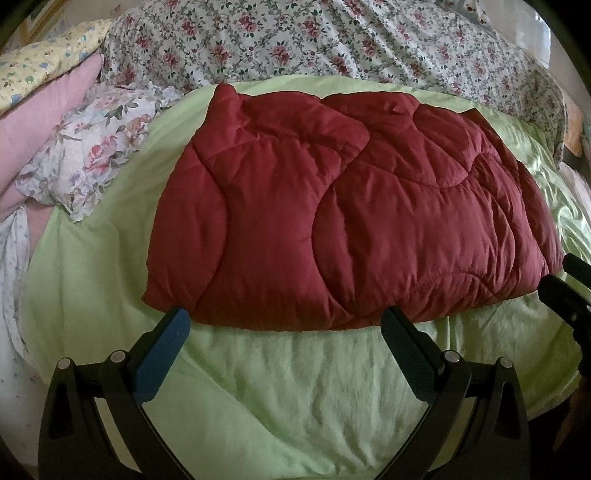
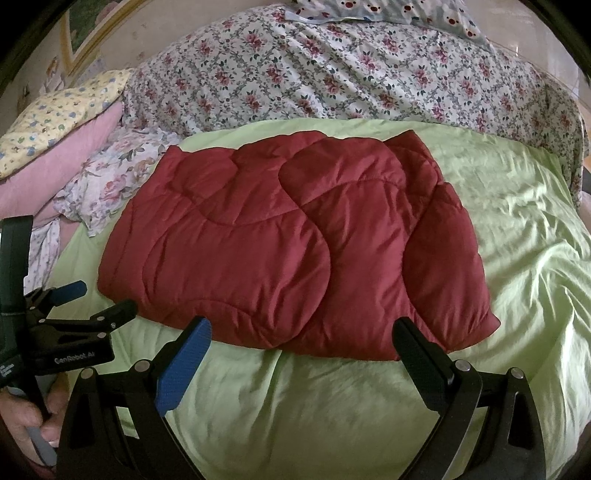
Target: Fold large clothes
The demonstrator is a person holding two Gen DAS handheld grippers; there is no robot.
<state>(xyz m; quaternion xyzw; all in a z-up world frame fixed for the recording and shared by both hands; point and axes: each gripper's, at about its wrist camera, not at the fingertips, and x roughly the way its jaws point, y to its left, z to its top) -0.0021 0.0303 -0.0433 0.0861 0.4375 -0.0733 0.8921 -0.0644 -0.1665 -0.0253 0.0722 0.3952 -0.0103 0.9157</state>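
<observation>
Dark red quilted padded garment lying folded on pale green sheet just ahead of left tongs and right tongs, both spread wide, empty; next, pinch near hem corners evenly, lift together.

Bed covered by a wrinkled light-green sheet; floral rose-print bedspread behind it; pink pillow, yellow printed pillow and floral pillow at left; bear-print pillow at far edge; gold-framed picture on pale wall; soft, dim light.
</observation>
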